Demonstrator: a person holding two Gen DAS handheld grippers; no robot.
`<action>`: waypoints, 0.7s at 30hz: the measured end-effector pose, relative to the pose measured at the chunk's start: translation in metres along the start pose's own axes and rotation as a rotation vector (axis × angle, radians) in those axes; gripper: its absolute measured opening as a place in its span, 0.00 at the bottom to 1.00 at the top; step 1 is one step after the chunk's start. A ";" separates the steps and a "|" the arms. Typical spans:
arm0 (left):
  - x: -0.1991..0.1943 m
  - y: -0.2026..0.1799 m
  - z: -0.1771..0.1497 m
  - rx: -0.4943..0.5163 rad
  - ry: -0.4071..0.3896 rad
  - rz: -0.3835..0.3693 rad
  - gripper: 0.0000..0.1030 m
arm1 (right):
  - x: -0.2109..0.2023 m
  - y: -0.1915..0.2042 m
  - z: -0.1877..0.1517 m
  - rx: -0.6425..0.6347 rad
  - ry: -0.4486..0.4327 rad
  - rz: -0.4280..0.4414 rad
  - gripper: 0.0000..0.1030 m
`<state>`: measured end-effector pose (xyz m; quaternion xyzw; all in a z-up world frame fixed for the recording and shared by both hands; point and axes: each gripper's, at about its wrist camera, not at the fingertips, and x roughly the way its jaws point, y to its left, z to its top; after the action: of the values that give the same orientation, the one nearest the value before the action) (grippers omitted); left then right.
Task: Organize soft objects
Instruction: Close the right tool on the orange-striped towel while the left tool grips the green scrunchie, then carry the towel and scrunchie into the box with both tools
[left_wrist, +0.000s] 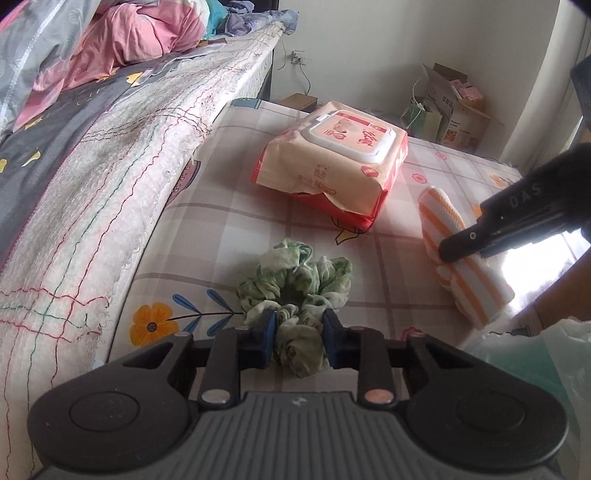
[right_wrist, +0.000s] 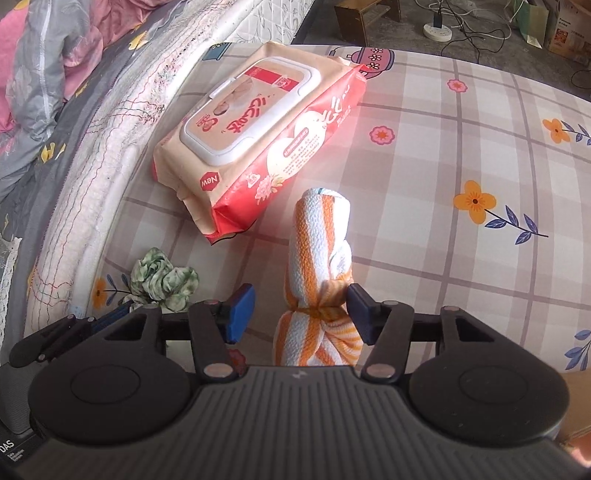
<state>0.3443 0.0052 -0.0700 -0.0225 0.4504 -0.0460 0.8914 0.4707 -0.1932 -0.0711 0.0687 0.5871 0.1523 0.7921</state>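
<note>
Checked cloth printed with orange and pink flowers covers the low mattress (right_wrist: 461, 155) that carries everything; a taller bed (left_wrist: 110, 166) with a frayed, quilted white side and crumpled pink and grey bedding runs along its left edge. Beyond the far edge stand cardboard boxes (left_wrist: 454, 107) against a pale wall, and a power strip (right_wrist: 437, 31) with cables lies on the grey floor.

A crinkled green-and-white fabric scrunchie (left_wrist: 295, 288) lies near the left edge, close to the bed's side. The left gripper (left_wrist: 299, 338) has its blue pads pressed into the scrunchie's near folds, gripping it.

A rolled towel (right_wrist: 319, 266) of nubbly white terry with orange stripes, cinched at its middle, lies with its long axis running from the near edge toward the far one. The right gripper (right_wrist: 301, 314) straddles the cinched part with jaws apart: the right pad touches the towel, the left stands clear.

A glossy red-and-cream wet wipes pack (right_wrist: 258, 136), flat and rectangular with a white flip lid, sits beyond both.
</note>
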 end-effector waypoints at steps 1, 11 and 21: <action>-0.001 0.000 0.000 -0.004 -0.002 0.004 0.22 | 0.000 -0.002 0.000 0.014 0.003 0.013 0.33; -0.053 0.002 0.004 -0.058 -0.075 -0.017 0.15 | -0.045 0.002 -0.013 0.056 -0.087 0.145 0.29; -0.164 -0.044 -0.004 -0.015 -0.219 -0.237 0.15 | -0.215 -0.030 -0.109 0.079 -0.300 0.250 0.29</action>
<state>0.2417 -0.0215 0.0630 -0.0869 0.3451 -0.1447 0.9233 0.3154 -0.2985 0.0825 0.1938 0.4548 0.2143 0.8424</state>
